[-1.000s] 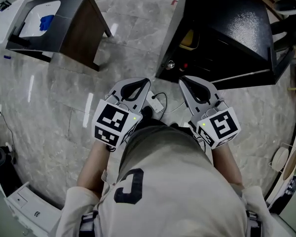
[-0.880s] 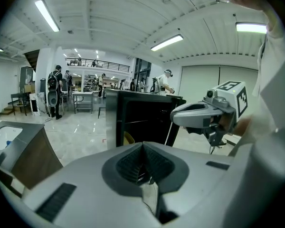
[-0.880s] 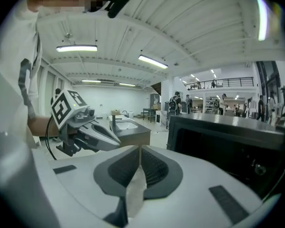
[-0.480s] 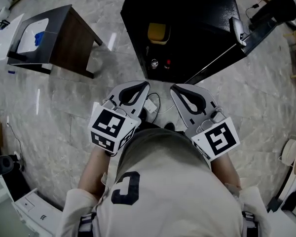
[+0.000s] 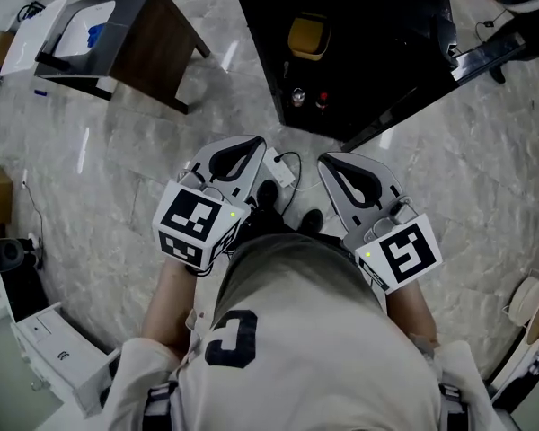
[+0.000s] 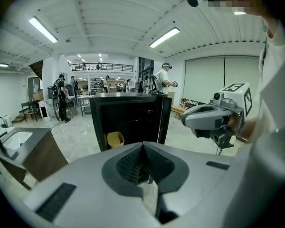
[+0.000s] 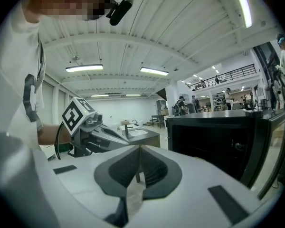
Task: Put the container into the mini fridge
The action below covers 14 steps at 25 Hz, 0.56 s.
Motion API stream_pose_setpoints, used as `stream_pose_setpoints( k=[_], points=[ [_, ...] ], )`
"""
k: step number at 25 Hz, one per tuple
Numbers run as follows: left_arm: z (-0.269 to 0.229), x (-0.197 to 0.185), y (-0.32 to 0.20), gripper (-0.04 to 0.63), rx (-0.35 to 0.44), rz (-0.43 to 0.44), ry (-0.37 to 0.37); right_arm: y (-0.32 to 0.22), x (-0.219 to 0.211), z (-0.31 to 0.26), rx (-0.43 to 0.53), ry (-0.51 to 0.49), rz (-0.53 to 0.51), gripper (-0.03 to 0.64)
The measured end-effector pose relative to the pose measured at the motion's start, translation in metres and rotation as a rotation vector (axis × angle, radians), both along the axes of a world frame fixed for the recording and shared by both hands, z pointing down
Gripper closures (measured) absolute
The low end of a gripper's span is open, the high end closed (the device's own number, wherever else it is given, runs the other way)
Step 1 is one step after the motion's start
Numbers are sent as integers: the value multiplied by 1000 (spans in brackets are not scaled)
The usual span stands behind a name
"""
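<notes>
A black mini fridge (image 5: 359, 79) stands open on the floor ahead of me, its door (image 5: 481, 57) swung to the right. Inside it, low on the left, sits a yellow container (image 5: 306, 36), which the left gripper view also catches as the yellow container (image 6: 115, 138). My left gripper (image 5: 254, 142) and right gripper (image 5: 327, 160) are held side by side in front of my body, short of the fridge. Both are shut with nothing between the jaws. Each gripper view shows the other gripper beside it, the right gripper (image 6: 211, 118) and the left gripper (image 7: 92, 137).
A dark wooden table (image 5: 148, 52) stands at the far left with a white basin (image 5: 76, 30) and a blue item (image 5: 94, 34) on it. A white power strip with cables (image 5: 283, 171) lies on the marble floor by my feet. A white cabinet (image 5: 45, 357) is at the lower left.
The fridge has shifted from the upper right to the upper middle of the head view, and the yellow container inside has come into sight. Both grippers travelled along together, still shut and empty.
</notes>
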<state>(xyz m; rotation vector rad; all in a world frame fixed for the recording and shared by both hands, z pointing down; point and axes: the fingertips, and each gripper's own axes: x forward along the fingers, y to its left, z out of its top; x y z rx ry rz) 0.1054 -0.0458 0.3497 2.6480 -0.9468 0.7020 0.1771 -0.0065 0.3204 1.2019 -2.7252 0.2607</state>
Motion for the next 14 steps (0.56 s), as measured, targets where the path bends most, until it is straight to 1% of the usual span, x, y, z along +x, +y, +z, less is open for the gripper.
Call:
stream_pose_setpoints(
  k=[8,14],
  points=[
    [-4,-47,-8,538,23,-36,20,-10,-57,-21,40,33,-70,586],
    [9,-90,-32,538,-45,-24,82,-29,-104,-19,35,87,-79,586]
  ],
)
